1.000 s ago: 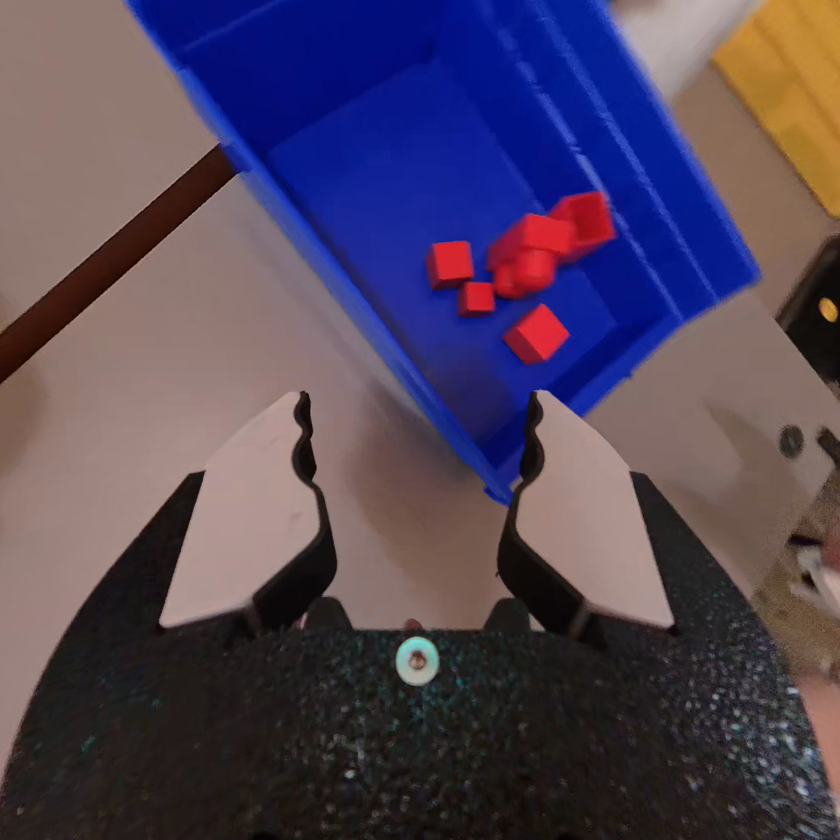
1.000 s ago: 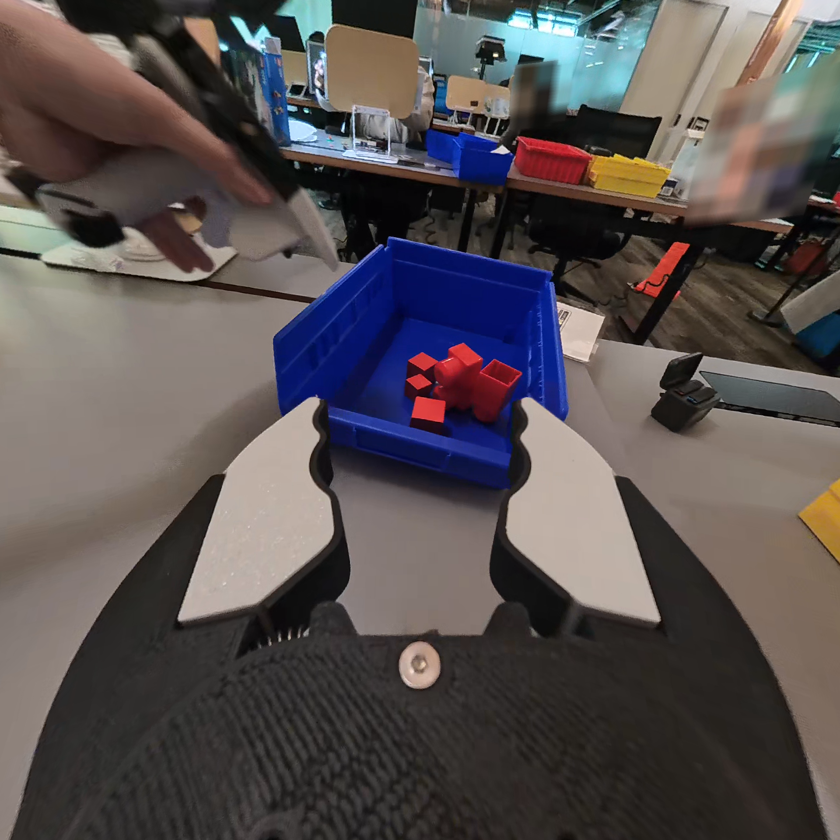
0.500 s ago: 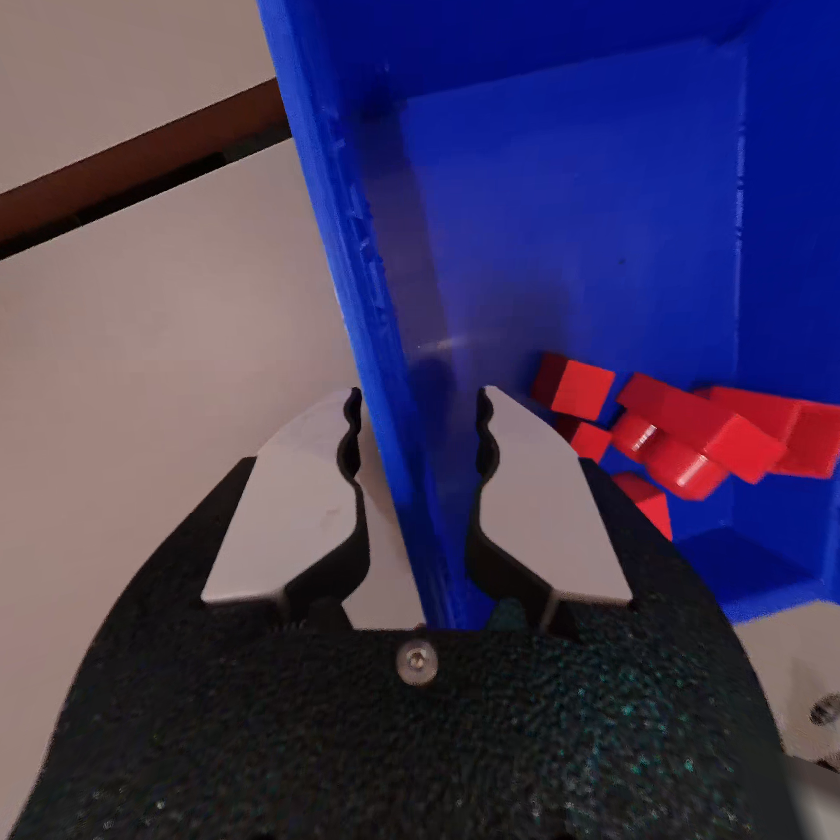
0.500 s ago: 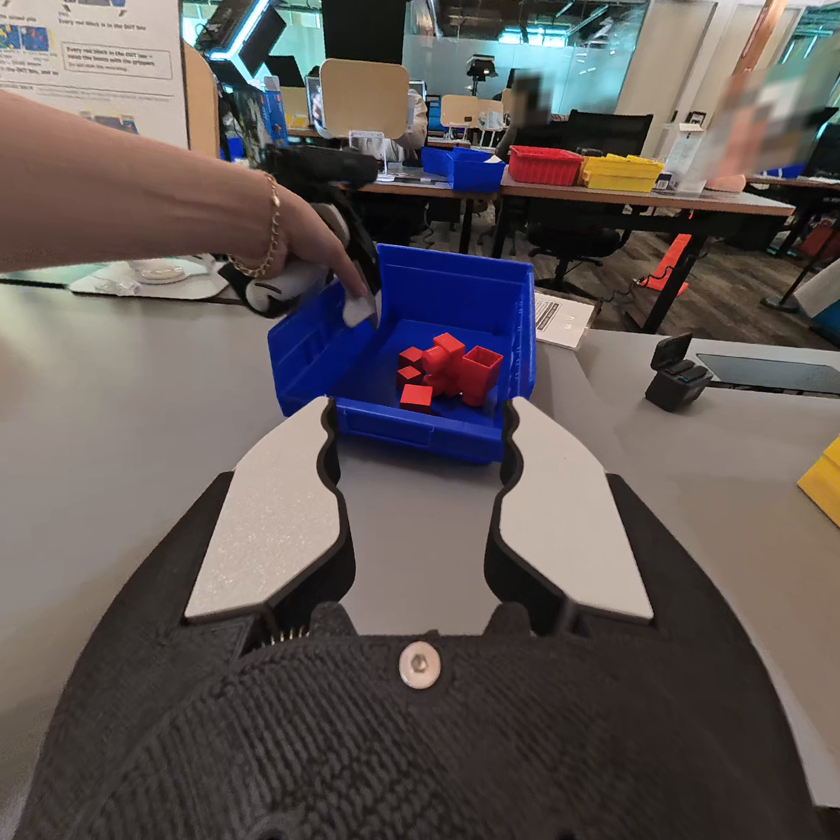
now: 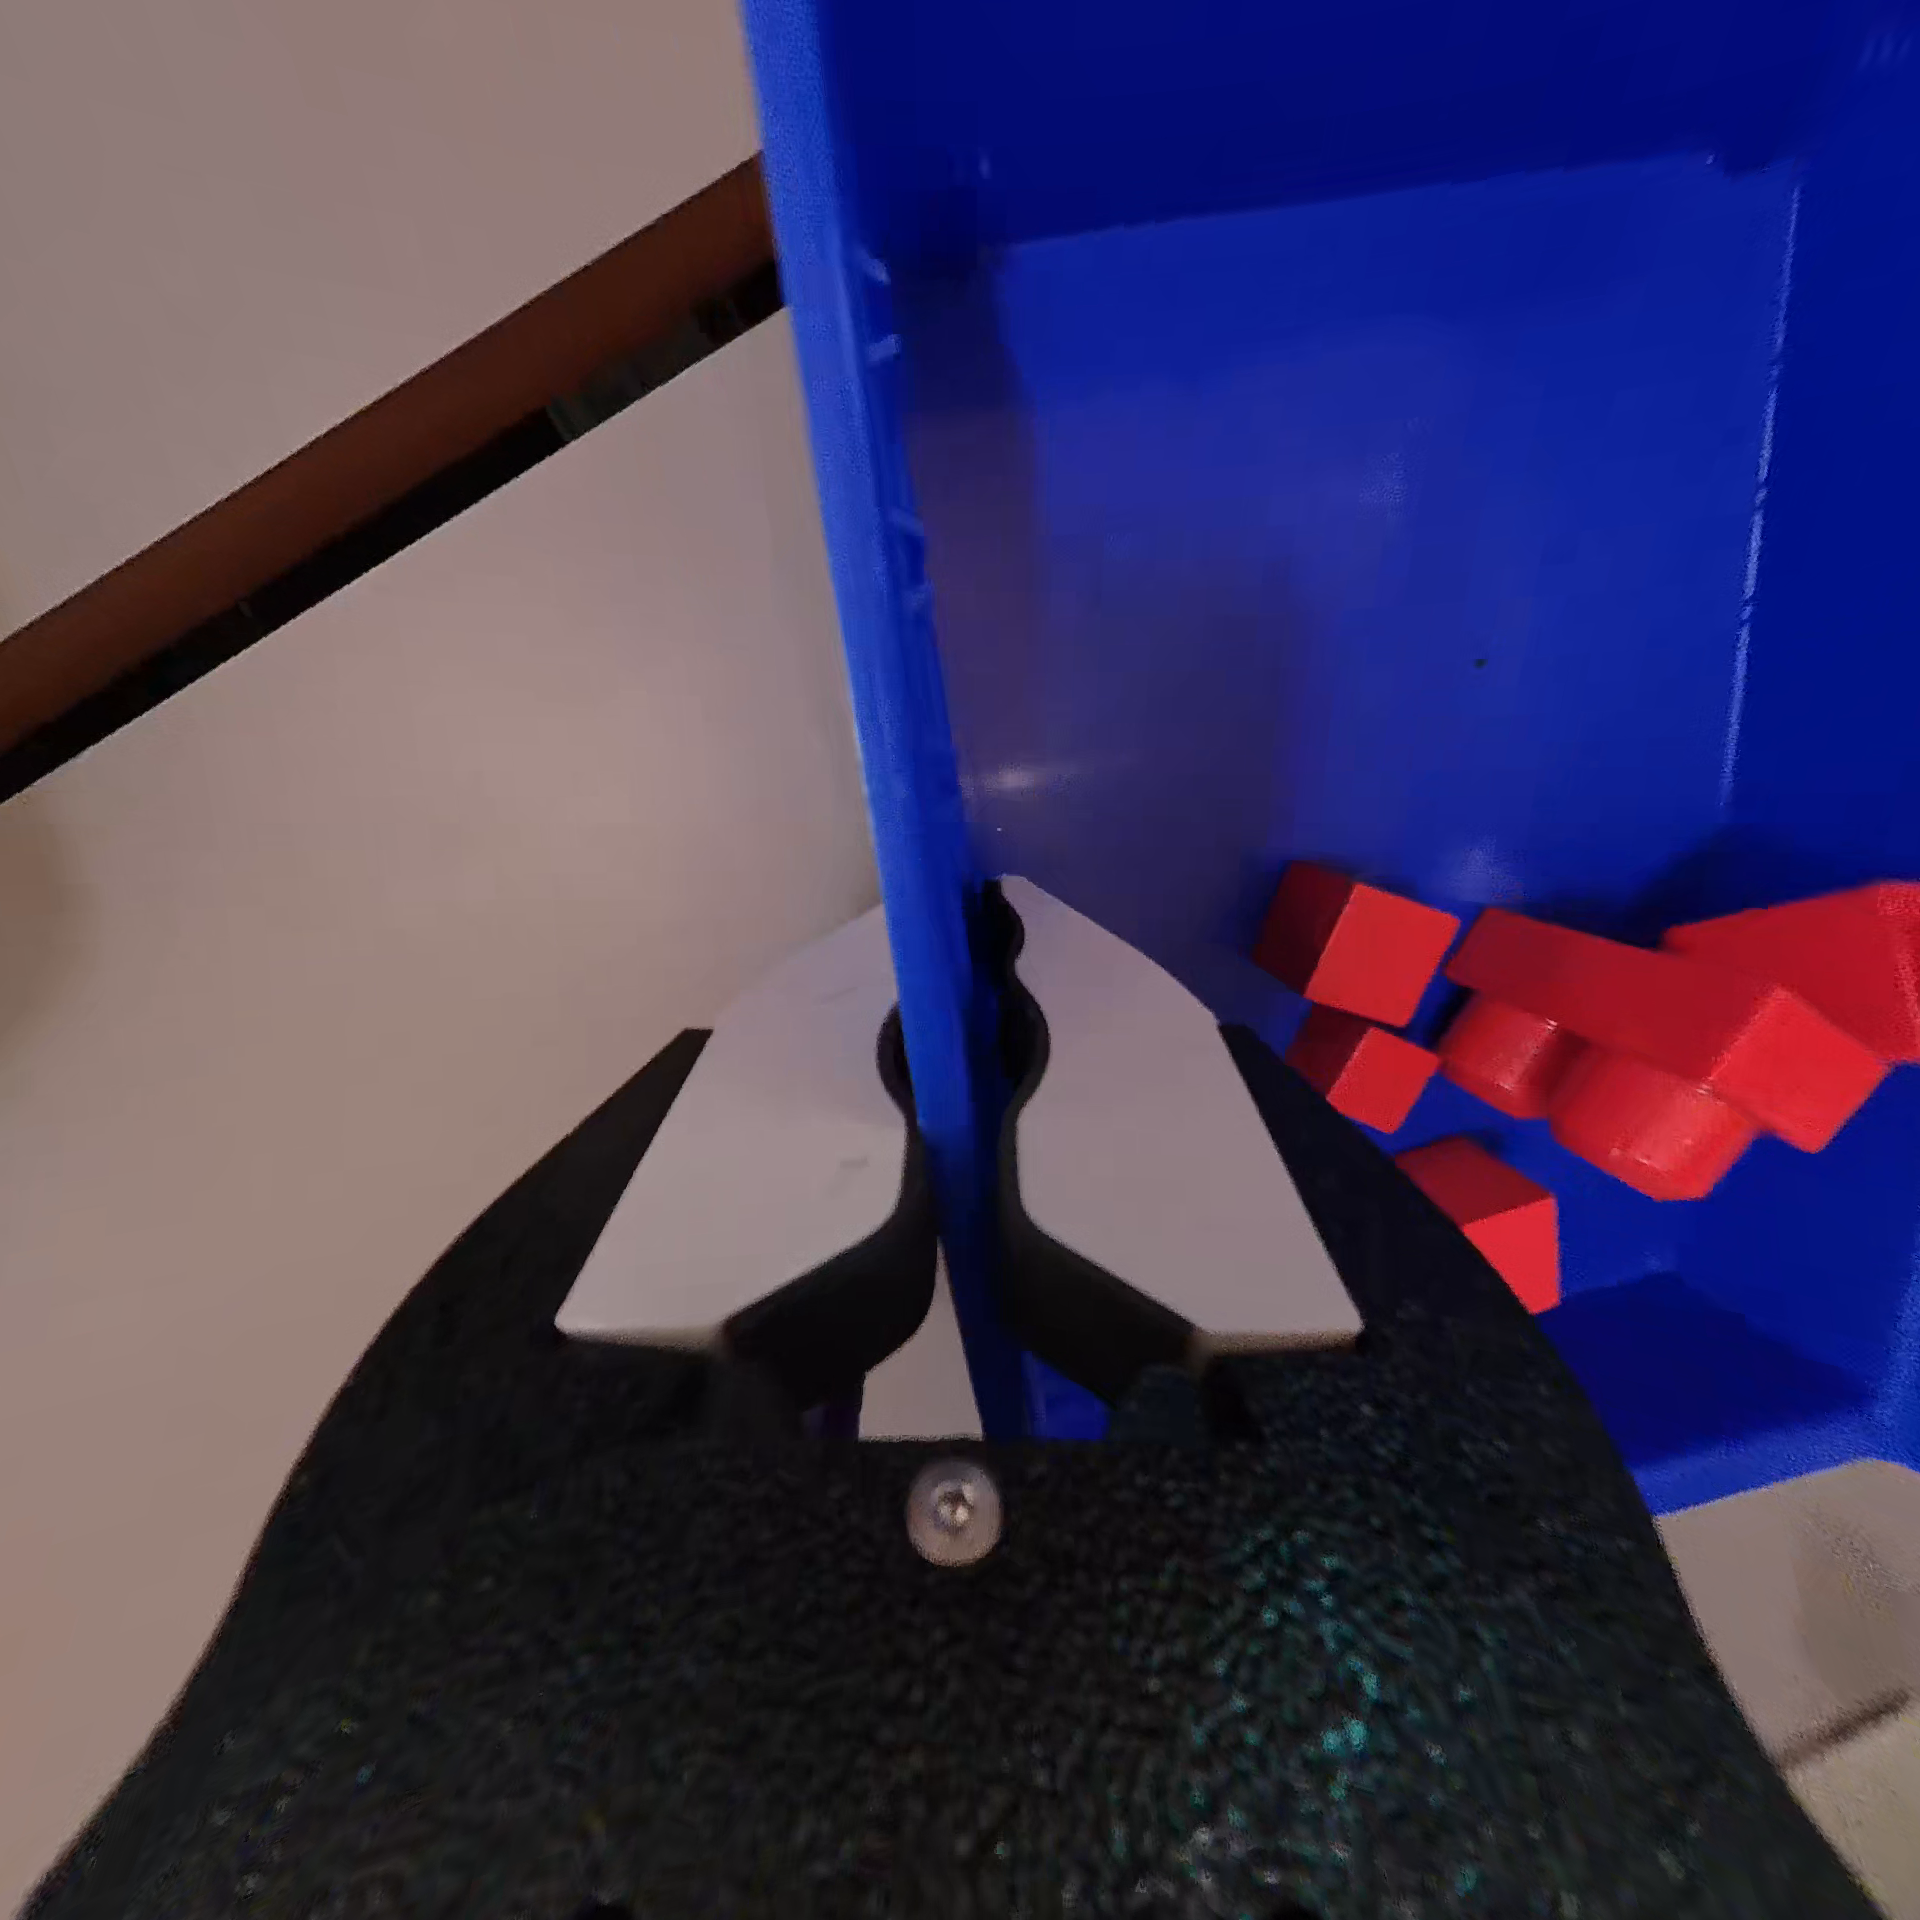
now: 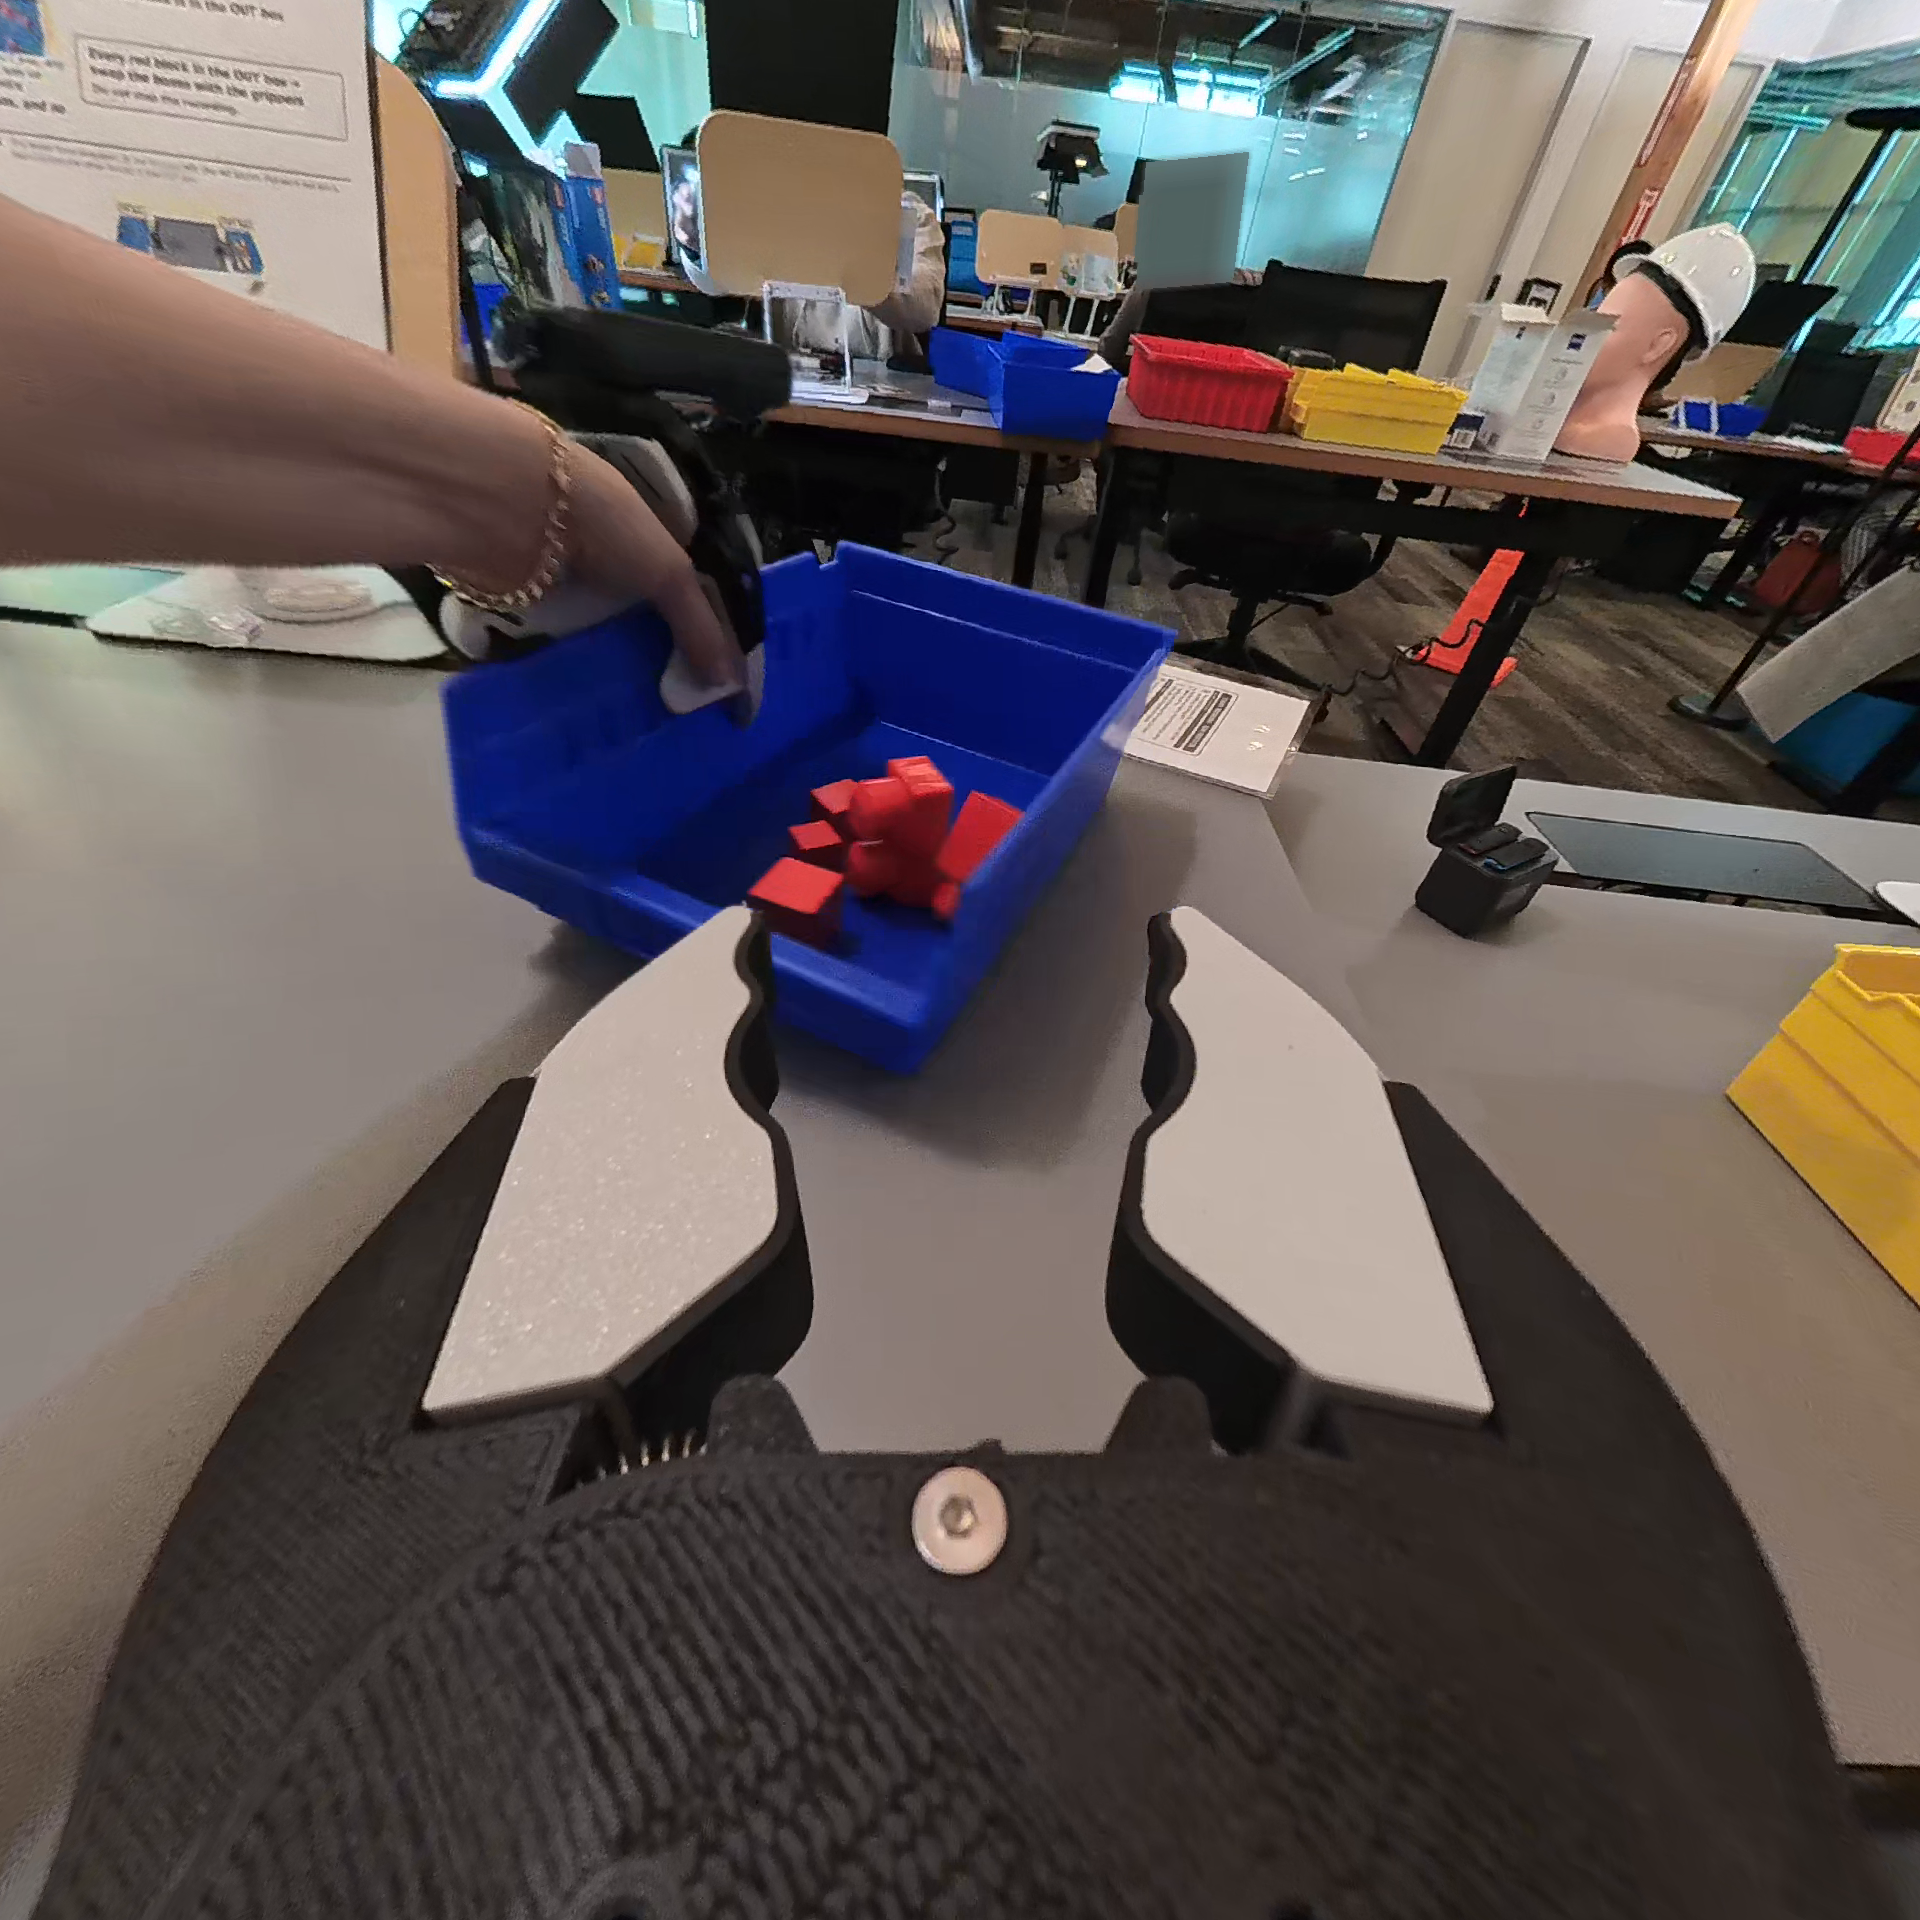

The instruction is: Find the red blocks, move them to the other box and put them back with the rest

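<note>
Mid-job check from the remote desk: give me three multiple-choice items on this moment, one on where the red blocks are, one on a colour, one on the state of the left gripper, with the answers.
1. Where are the red blocks?
A. On the bare table
B. Inside the blue bin
C. In the yellow bin

2. What colour is the bin at the right edge of the right wrist view?
A. Yellow
B. Green
C. White

3. What is the left gripper doing?
A. Hanging open over the table
B. Holding a red block
C. Clamped on the blue bin's side wall

Answers: 1 B, the blocks lie piled on the bin's floor; 2 A, its wall is plainly yellow; 3 C, one finger sits on each side of the wall, closed against it.
</note>
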The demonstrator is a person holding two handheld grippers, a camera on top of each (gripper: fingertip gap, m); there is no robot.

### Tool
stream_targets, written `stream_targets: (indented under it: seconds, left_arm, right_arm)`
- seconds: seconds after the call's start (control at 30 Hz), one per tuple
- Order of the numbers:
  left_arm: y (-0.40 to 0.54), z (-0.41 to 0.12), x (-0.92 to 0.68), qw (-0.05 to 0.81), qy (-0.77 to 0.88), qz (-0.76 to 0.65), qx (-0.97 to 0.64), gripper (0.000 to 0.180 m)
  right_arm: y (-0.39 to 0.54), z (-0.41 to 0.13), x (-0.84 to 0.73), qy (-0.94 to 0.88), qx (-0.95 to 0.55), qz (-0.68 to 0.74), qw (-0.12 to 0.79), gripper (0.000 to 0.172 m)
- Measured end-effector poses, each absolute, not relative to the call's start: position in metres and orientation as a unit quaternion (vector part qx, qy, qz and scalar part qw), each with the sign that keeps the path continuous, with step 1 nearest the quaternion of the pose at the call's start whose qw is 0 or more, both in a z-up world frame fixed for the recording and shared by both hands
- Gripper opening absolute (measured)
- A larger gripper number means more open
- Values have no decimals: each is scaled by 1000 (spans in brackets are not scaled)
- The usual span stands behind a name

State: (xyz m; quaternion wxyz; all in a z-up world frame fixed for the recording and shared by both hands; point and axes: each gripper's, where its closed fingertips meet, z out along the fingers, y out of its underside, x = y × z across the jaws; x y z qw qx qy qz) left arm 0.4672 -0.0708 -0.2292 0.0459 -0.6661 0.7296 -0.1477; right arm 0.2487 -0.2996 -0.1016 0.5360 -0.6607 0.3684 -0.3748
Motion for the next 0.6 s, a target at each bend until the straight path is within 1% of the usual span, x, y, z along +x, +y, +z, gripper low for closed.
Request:
stream_targets:
  seconds: [0.13,0.3,0.47,0.53,0.6]
  left_arm:
    - [-46,-208,446,3,772,-144,-619,5]
    - [-3,-163,407,-61,773,-183,-604,5]
    - [68,-115,350,-69,789,-190,-581,5]
    - [107,-98,322,-67,795,-183,-575,5]
    - [156,-83,293,-62,790,-178,-583,5]
  right_arm:
    - [-301,-103,251,377,-658,-367,539,69]
    - [-283,-103,251,369,-667,-361,537,69]
    - [-241,-101,242,338,-695,-352,529,70]
    - [-211,-102,235,321,-705,-324,542,71]
    - [-169,-102,224,298,-710,-284,571,77]
